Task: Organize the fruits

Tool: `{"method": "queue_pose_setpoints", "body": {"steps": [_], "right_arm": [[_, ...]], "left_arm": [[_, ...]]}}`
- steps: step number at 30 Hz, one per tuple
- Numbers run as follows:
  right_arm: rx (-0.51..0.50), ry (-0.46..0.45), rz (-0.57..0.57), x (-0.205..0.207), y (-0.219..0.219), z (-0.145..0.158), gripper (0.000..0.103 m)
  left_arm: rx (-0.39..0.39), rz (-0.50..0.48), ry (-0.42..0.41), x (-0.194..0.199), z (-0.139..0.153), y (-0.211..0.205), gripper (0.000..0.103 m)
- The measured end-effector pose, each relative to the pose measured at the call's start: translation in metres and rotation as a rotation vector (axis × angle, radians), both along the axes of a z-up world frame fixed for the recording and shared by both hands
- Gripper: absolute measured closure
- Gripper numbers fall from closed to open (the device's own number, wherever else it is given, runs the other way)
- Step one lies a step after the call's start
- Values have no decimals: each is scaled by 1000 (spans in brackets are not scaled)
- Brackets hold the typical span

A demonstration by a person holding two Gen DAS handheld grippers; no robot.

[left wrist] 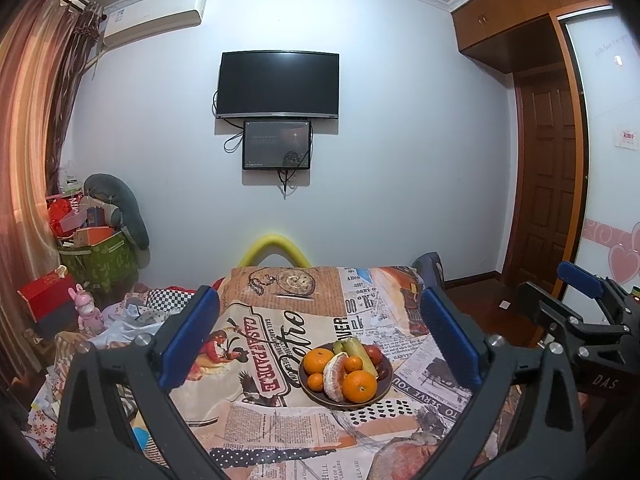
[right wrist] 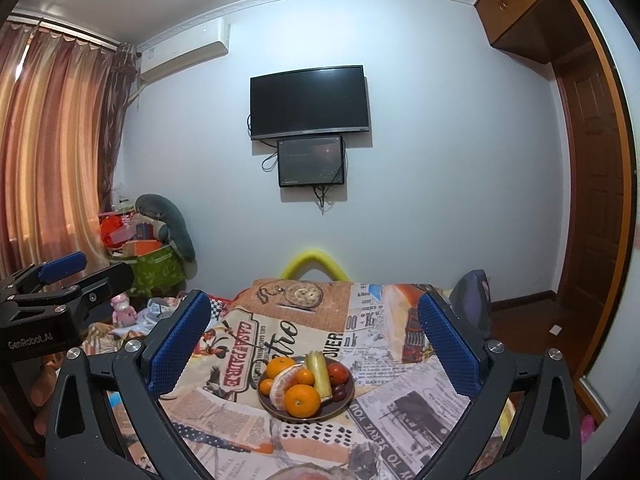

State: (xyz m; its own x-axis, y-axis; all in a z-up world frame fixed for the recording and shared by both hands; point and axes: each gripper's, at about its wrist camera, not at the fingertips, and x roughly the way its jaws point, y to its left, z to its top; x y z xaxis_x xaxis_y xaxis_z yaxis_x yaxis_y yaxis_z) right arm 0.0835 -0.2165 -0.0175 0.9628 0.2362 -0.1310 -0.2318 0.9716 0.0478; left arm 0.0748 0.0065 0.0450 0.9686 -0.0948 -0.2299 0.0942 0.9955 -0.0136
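On newsprint-patterned counter [left wrist: 280, 420]: round dark plate [left wrist: 384, 394] piled with glossy oranges [left wrist: 360, 386], peeled segments, pale-green stalk. Left tool [left wrist: 320, 344] and right tool [right wrist: 316, 344] apart, empty, plate ahead between fingers.

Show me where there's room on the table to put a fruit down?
Bare printed tablecloth lies left of the fruit plate, between the plate and the near edge, and beyond it toward the far edge. The plate is crowded with oranges, a peeled orange and other fruit. Both grippers, left and right, are open.
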Motion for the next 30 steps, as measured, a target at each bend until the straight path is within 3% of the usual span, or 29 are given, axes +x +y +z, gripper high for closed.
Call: {"method": "queue_pose_setpoints", "body": {"steps": [30], "right_arm": [[18, 7, -9, 0, -4, 1, 0]], "left_arm": [[18, -33, -4, 2, -7, -6, 0]]}}
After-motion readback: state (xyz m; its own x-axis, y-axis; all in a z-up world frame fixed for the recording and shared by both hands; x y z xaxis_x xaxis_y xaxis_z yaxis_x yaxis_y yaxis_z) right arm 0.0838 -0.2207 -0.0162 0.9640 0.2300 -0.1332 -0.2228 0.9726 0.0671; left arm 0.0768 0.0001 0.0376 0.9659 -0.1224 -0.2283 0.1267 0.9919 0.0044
